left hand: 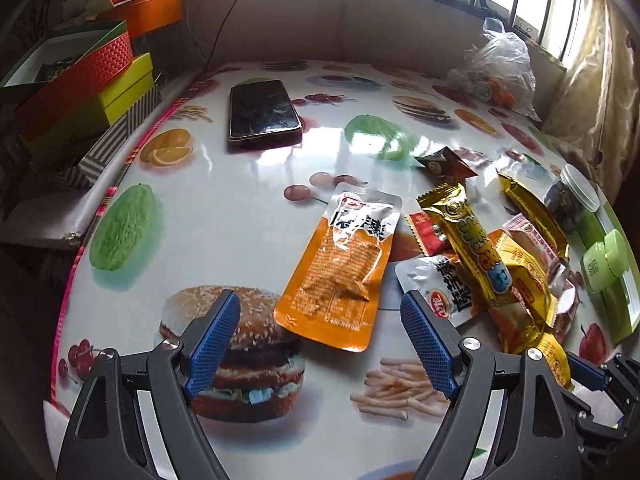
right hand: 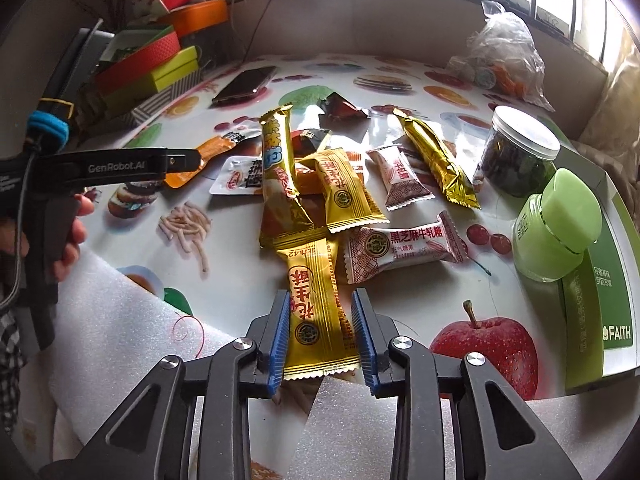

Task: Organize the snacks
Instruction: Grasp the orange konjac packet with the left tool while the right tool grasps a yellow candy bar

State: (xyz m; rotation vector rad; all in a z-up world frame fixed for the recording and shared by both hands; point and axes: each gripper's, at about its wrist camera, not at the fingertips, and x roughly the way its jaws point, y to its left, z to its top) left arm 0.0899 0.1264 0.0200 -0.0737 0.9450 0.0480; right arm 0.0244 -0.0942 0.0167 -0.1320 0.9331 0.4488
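My right gripper (right hand: 321, 296) is shut on a yellow candy packet (right hand: 320, 312); its blue pads press the packet's two long sides near the table's front edge. Beyond it lies a loose pile: a second yellow packet (right hand: 344, 188), a pink-and-white packet (right hand: 400, 248), two long gold bars (right hand: 278, 152) (right hand: 436, 160) and a white pouch (right hand: 240, 178). My left gripper (left hand: 320, 300) hangs open over the printed tablecloth (left hand: 248, 184), with nothing between its fingers. An orange flat pouch (left hand: 340, 264) lies just ahead of its tips.
A black phone (left hand: 262, 110) lies at the back left. Stacked boxes (left hand: 80, 80) line the left edge. A clear jar (right hand: 516, 148), a green jar (right hand: 560, 224) and a green-and-white box (right hand: 600, 300) stand on the right. A plastic bag (right hand: 504, 56) sits far right, white foam (right hand: 120, 312) in front.
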